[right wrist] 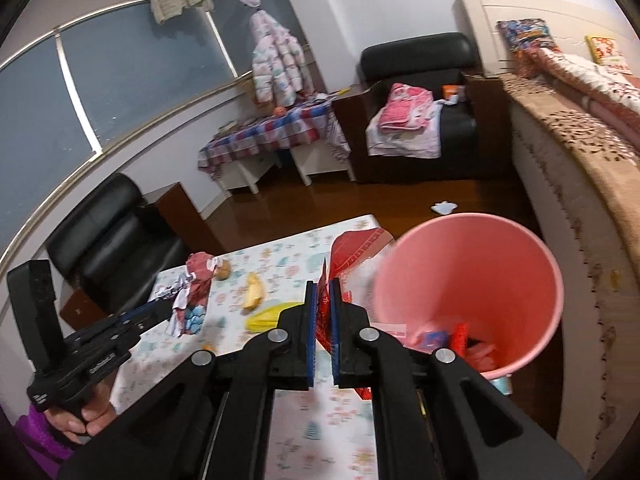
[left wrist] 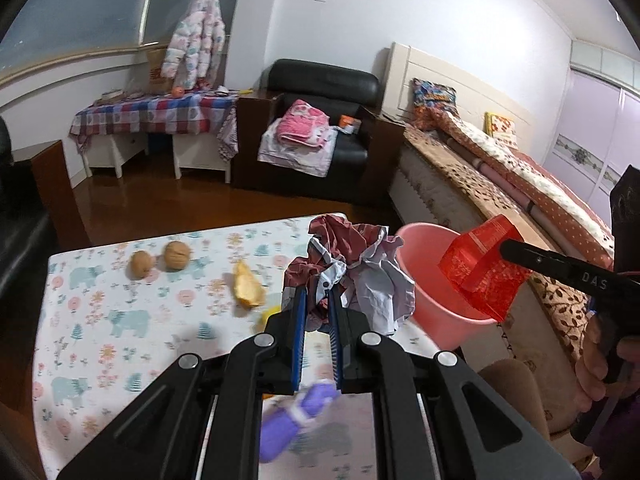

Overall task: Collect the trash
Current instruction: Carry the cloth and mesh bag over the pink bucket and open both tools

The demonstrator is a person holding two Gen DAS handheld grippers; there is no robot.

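My left gripper (left wrist: 317, 300) is shut on a crumpled maroon-and-white paper wad (left wrist: 352, 264), held above the table near the pink bin (left wrist: 432, 300). My right gripper (right wrist: 325, 292) is shut on a red foil wrapper (right wrist: 352, 256), held beside the pink bin's rim (right wrist: 472, 224); in the left wrist view the wrapper (left wrist: 480, 272) hangs over the bin's mouth. The bin holds several red and pink scraps (right wrist: 460, 340). Two walnuts (left wrist: 160, 260), a peel piece (left wrist: 248, 284) and a yellow scrap (right wrist: 272, 314) lie on the floral tablecloth (left wrist: 120, 340). The left gripper with its wad (right wrist: 192, 296) also shows in the right wrist view.
A purple object (left wrist: 296, 420) lies blurred under my left gripper. A bed (left wrist: 500, 168) runs along the right, close to the bin. A black armchair (left wrist: 316, 132) with pink clothes and a checked side table (left wrist: 160, 116) stand at the back. A white scrap (right wrist: 444, 207) lies on the floor.
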